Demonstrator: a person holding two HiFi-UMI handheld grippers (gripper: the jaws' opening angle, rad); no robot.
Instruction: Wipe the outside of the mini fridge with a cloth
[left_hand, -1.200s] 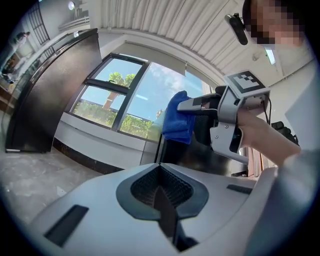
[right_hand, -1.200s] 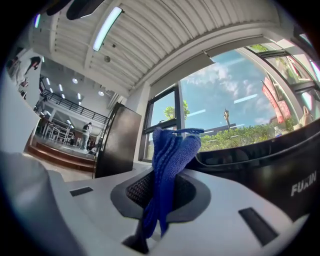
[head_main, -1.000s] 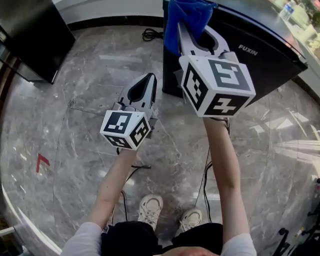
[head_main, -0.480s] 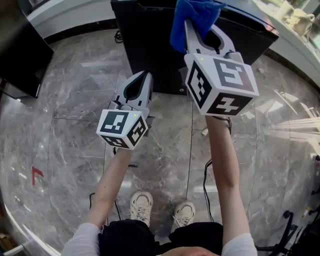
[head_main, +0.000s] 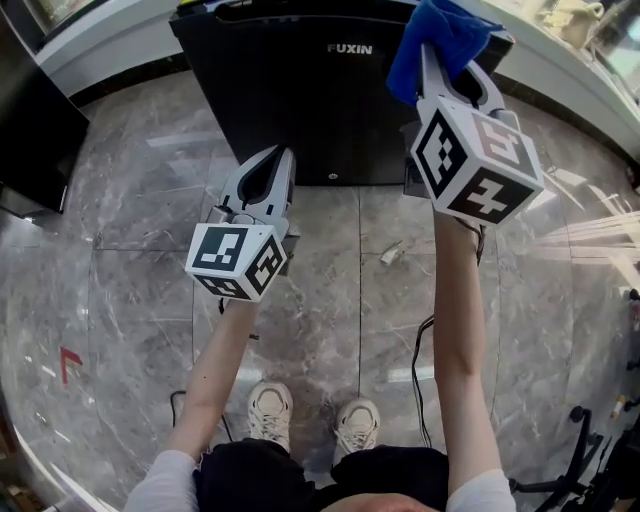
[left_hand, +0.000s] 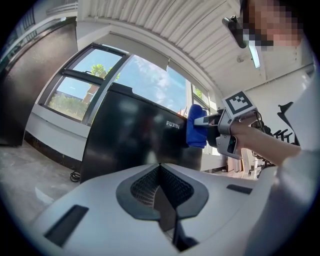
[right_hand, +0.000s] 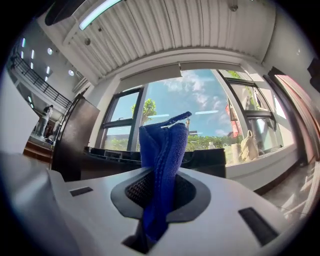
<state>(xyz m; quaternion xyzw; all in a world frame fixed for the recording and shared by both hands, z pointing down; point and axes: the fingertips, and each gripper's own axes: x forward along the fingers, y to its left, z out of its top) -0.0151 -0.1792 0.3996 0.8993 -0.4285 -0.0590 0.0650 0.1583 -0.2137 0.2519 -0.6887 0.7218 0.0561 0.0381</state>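
Fridge (head_main: 300, 100) on the floor dead ahead, front face toward the feet. Right gripper (right_hand: 159, 175) up by its top right corner, way nearer than the left gripper (left_hand: 160, 167). Left pinched together, empty, low before the door. Cloth (head_main: 440, 35) clamped in the right, contact hard to call.

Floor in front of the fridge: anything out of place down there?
A small pale object lies loose on the floor just in front of the fridge; I can't tell what it is. A black cable trails past the person's shoes.
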